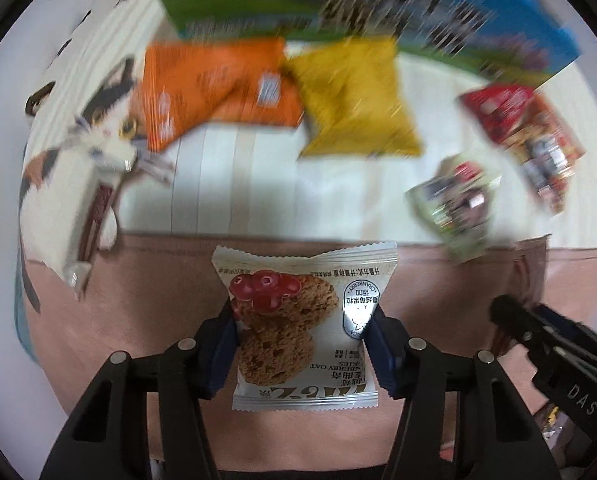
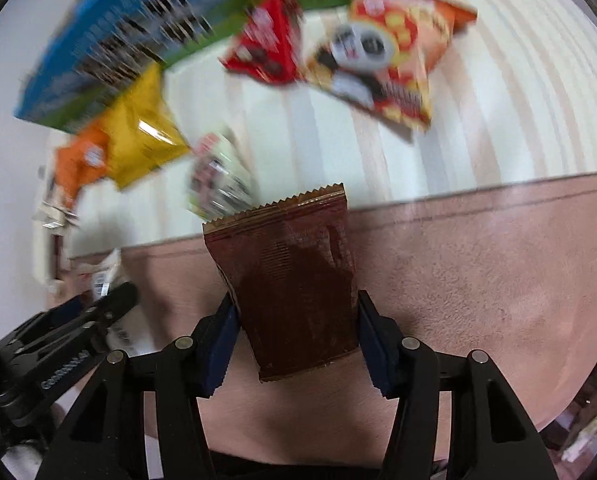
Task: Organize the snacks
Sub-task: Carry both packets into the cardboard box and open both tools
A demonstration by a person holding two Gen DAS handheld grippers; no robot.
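Both grippers loaded: a cookie packet (image 1: 304, 330) in the left gripper (image 1: 303, 334), a brown wrapper (image 2: 294, 292) in the right gripper (image 2: 296, 328).

Left fingers (image 1: 222, 344) are clenched on the sides of the white cranberry-oat cookie packet, holding it over the pink cloth (image 1: 150, 300), and the right gripper shows at that view's lower right edge. Right fingers (image 2: 378, 348) pinch the brown wrapper by its sides, its zigzag top edge pointing away from the camera, also over the pink cloth. Beyond, on the striped cloth (image 1: 258, 184), lie an orange bag (image 1: 214, 88) touching a yellow bag (image 1: 358, 96), a small greenish packet (image 1: 458, 208), a red packet (image 2: 266, 44) and a panda bag (image 2: 386, 52). Behind them stands a blue-and-green box (image 2: 110, 44), all blurred.
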